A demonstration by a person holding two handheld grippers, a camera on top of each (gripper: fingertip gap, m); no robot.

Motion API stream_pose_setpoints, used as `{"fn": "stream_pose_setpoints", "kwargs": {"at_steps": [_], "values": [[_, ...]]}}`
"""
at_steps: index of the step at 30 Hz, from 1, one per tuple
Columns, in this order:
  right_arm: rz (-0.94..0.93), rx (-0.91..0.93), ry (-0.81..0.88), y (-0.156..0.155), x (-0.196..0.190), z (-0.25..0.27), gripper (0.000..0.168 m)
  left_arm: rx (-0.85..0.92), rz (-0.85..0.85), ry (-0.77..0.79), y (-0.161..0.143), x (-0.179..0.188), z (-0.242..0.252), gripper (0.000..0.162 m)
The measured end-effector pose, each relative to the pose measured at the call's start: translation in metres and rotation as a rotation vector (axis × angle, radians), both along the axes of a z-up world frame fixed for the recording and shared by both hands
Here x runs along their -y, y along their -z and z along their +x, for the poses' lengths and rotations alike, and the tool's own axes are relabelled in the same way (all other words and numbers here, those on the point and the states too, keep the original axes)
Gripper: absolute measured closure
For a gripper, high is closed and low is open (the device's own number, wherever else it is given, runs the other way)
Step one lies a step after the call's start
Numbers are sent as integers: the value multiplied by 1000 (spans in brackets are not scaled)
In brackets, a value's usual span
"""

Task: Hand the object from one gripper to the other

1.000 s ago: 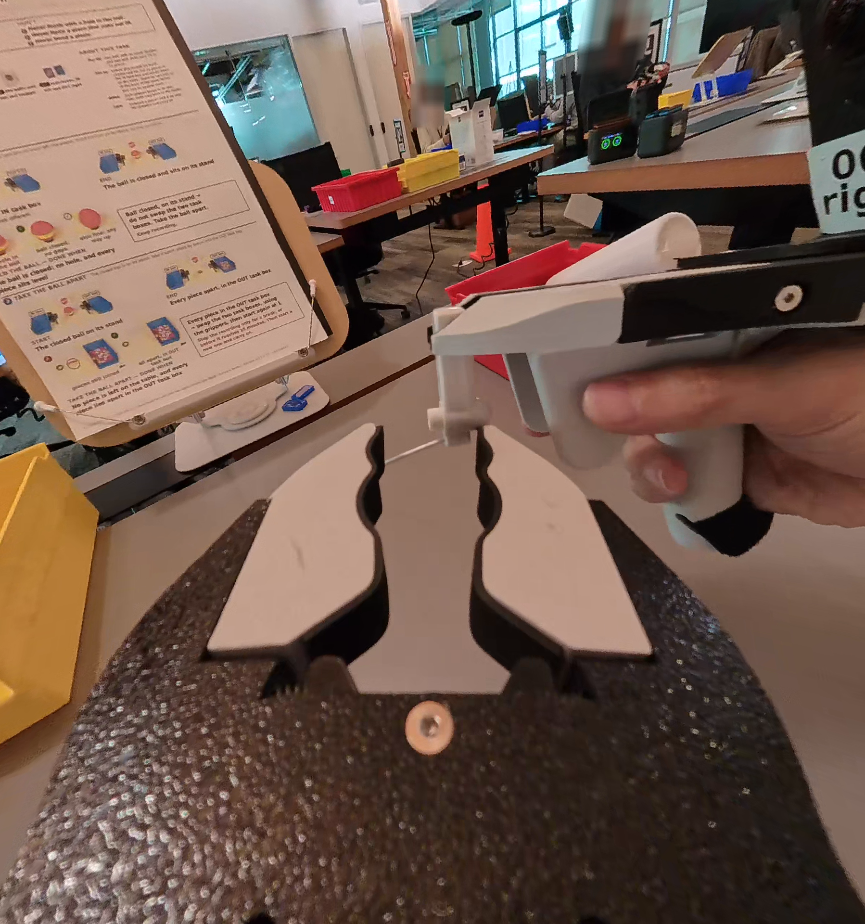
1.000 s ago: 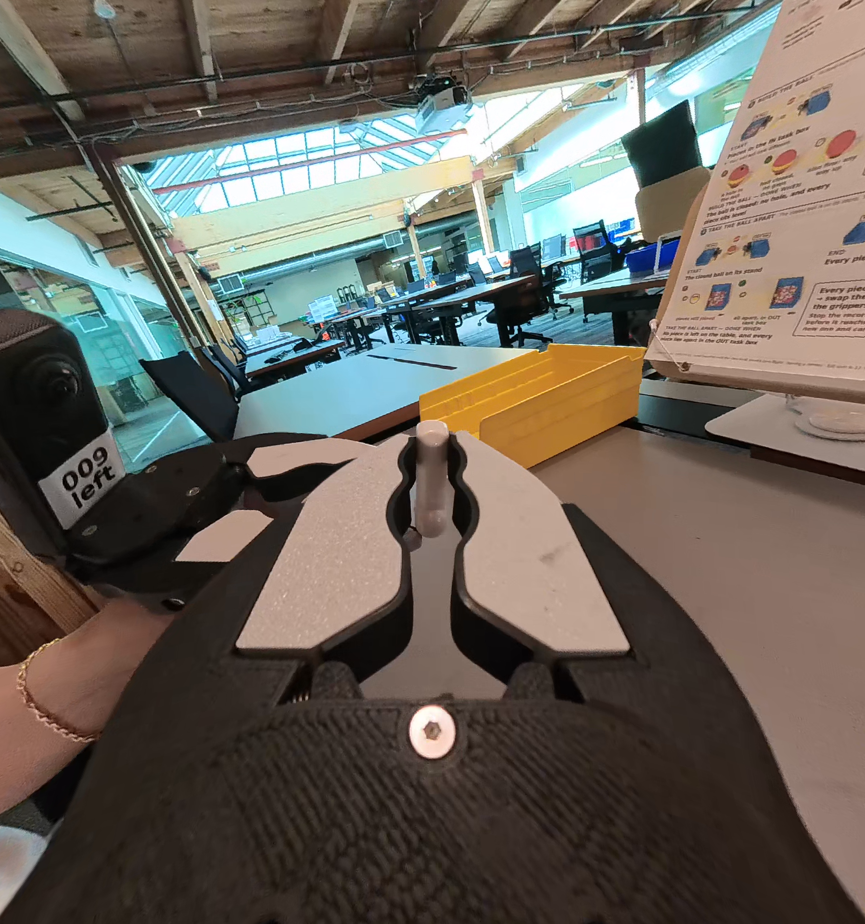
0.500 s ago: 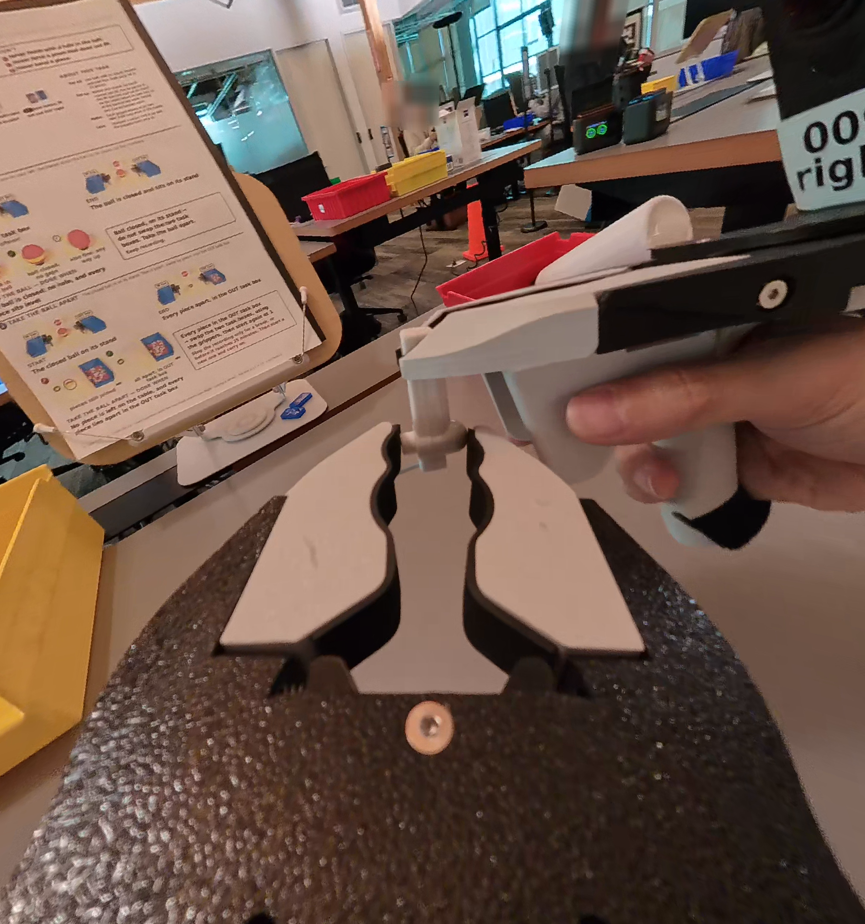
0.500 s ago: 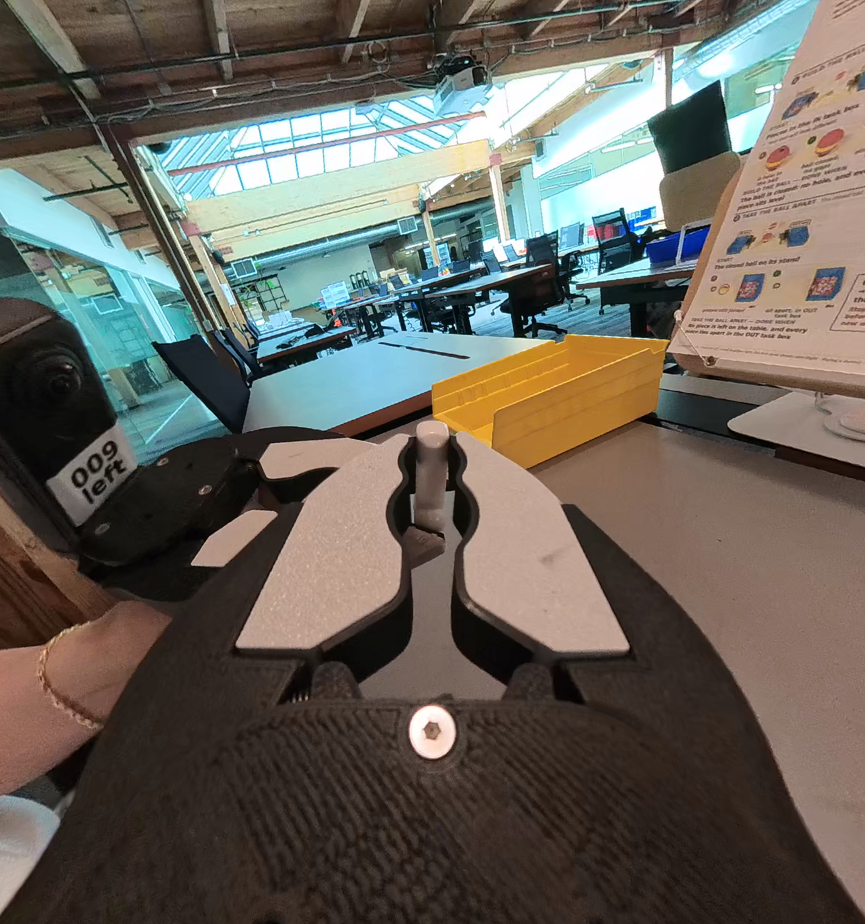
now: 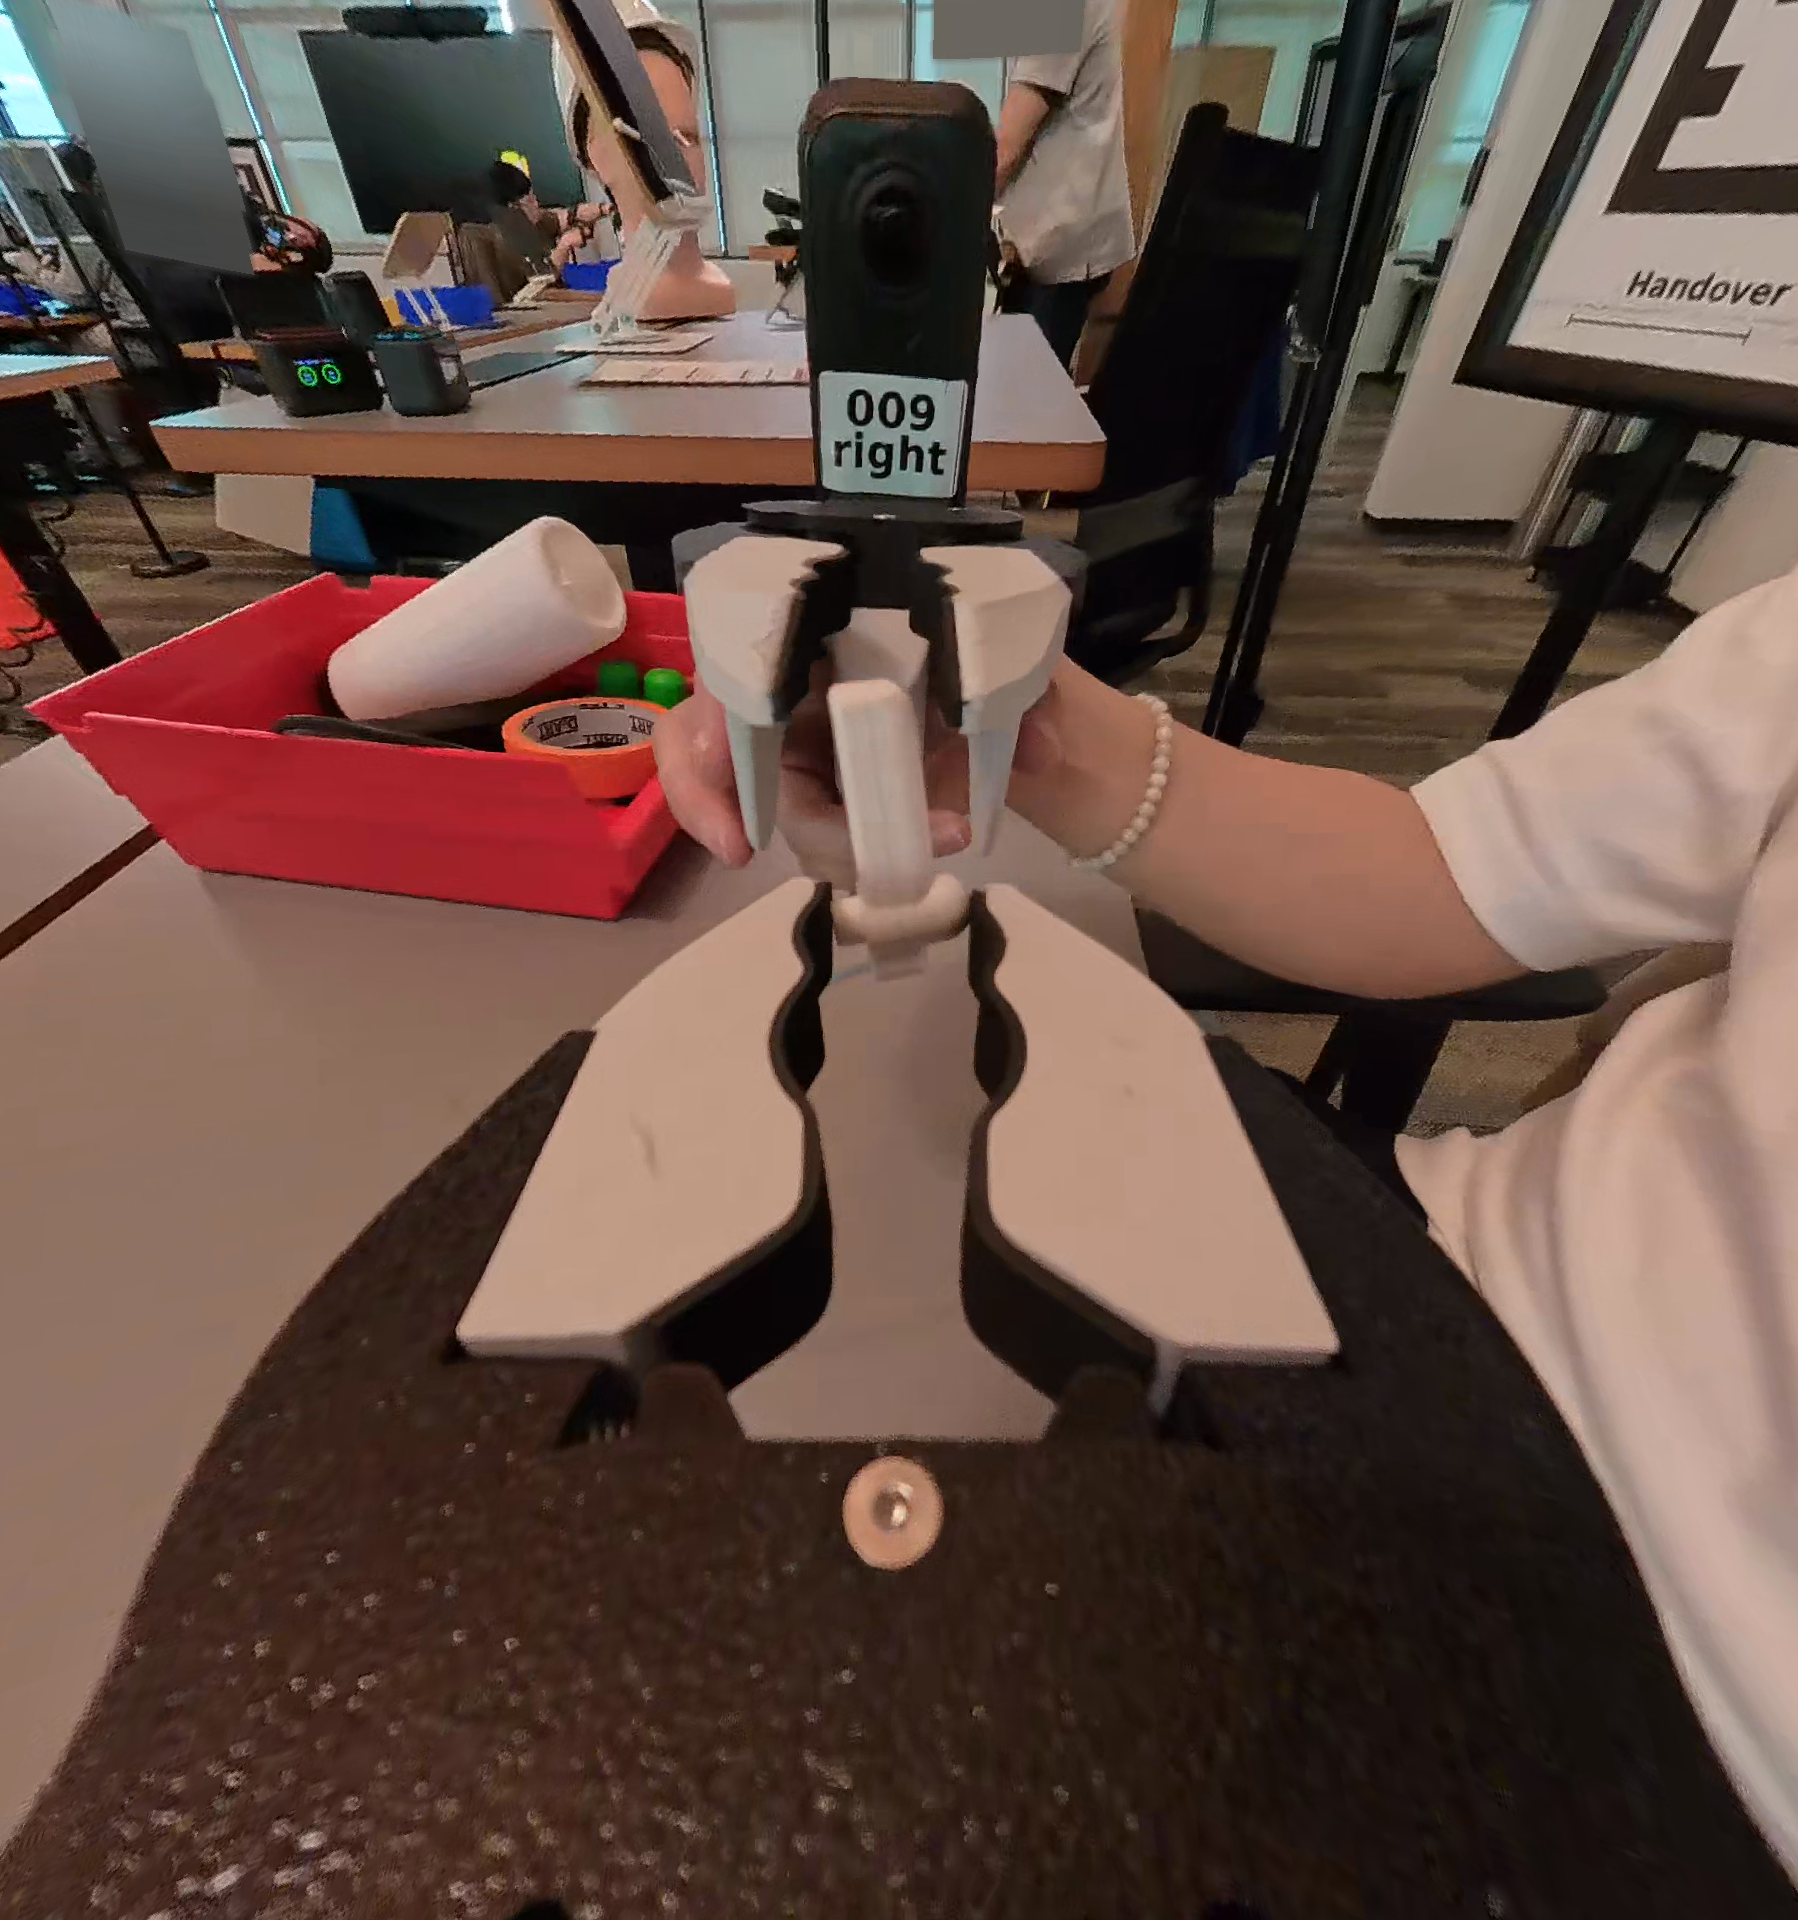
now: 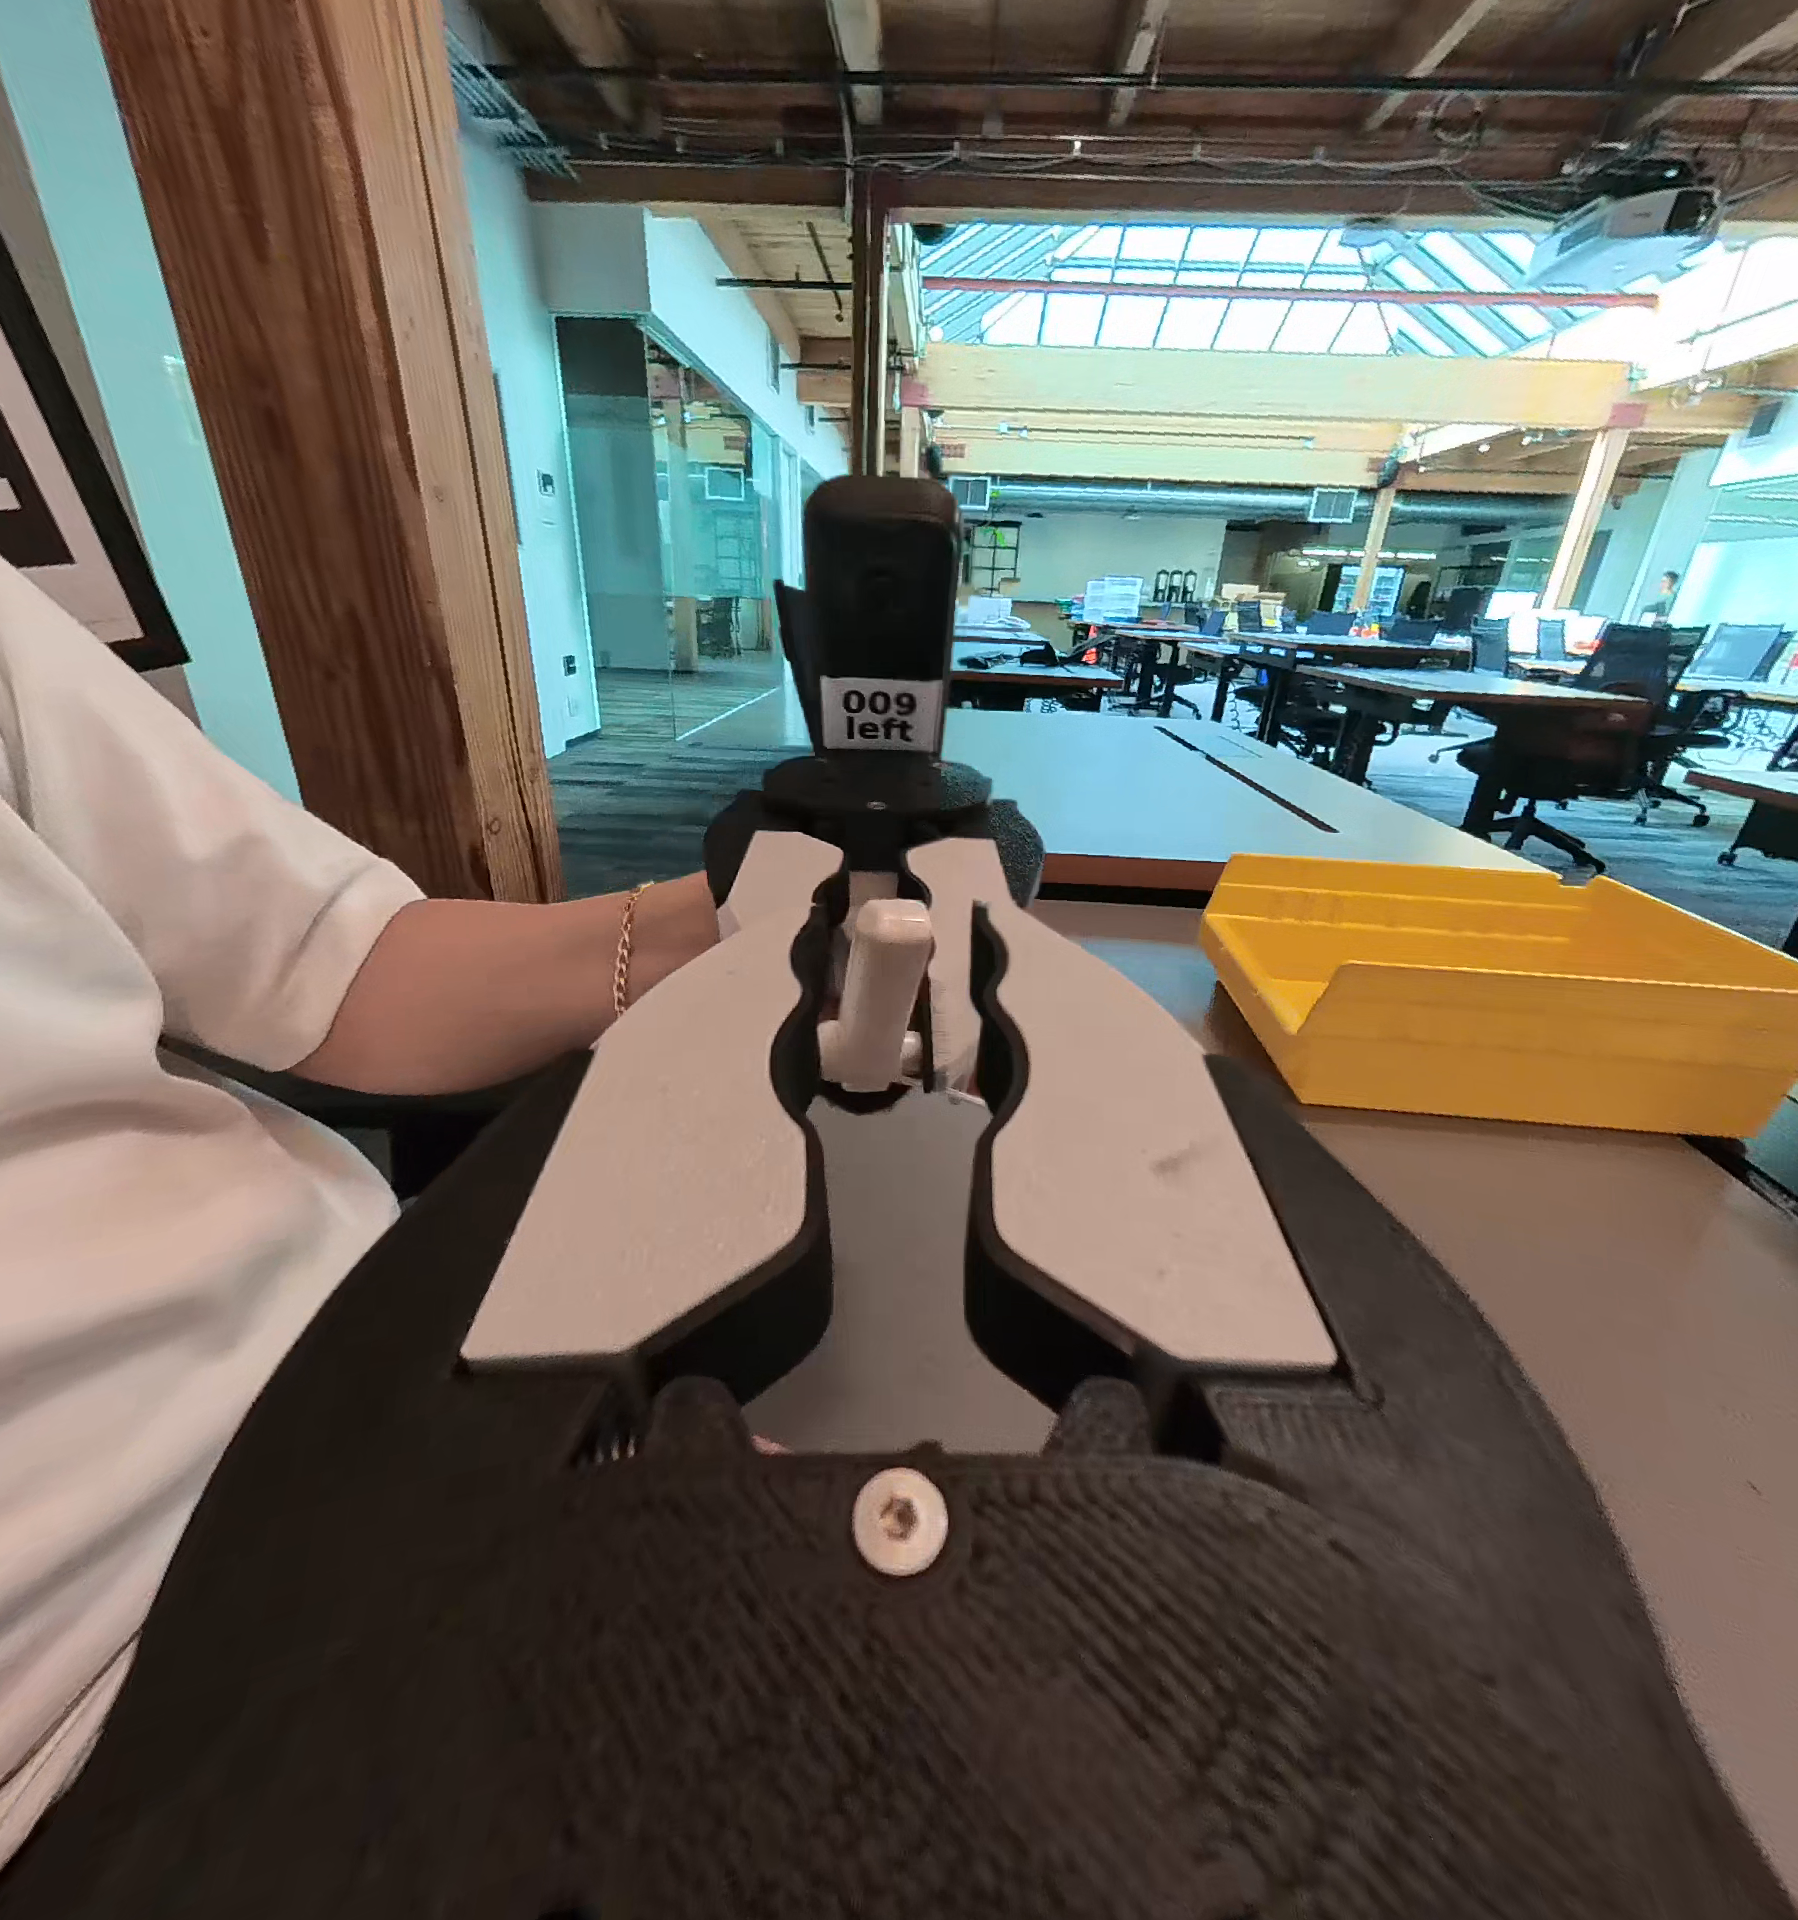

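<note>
Grey-padded left gripper (image 5: pixel 897 920) is closed on the peg (image 5: pixel 879 790), its tips pinching the collar at the peg's lower end. The white peg stands up from there into the gap of the right gripper (image 5: pixel 869 831), which faces the left one head-on. The right gripper is spread wide, and both of its fingers (image 5: pixel 755 758) stand clear of the peg's shaft. Both grippers are up off the surface (image 5: pixel 251 1039). A hand (image 5: pixel 697 779) wraps the right gripper's handle from behind, a bead bracelet (image 5: pixel 1144 790) on its wrist. Farther left a red bin (image 5: pixel 355 810) sits on the surface, holding a white roll (image 5: pixel 479 623), orange tape (image 5: pixel 583 732) and green caps (image 5: pixel 640 681). In the right wrist view a yellow bin (image 6: pixel 1497 1039) lies off to the right.
</note>
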State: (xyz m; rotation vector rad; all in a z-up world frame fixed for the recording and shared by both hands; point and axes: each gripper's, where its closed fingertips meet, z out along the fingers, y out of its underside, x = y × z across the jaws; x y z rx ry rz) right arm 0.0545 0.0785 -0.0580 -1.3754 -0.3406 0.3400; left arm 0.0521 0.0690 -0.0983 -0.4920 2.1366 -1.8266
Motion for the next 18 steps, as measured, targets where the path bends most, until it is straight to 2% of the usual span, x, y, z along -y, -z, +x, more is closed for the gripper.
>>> {"fn": "stream_pose_setpoints", "kwargs": {"at_steps": [3,7,9,11,13,16,18], "values": [[-40,19,-5,7,-7,-4,154,-9,-22,10,4,0,0,137],[-65,36,52,7,-12,2,154,1,-55,-46,2,-5,6,137],[-46,-8,137,-1,-15,15,154,68,-64,-189,-5,-16,19,135],[-55,-81,257,-4,-19,34,154,178,-9,-347,-11,-27,29,118],[-42,-191,329,-8,-21,48,154,313,103,-494,-12,-34,35,120],[-47,-320,326,-8,-24,53,154,521,248,-635,-17,-34,36,128],[-55,-352,314,-6,-27,52,154,584,308,-711,-18,-36,39,129]]}}
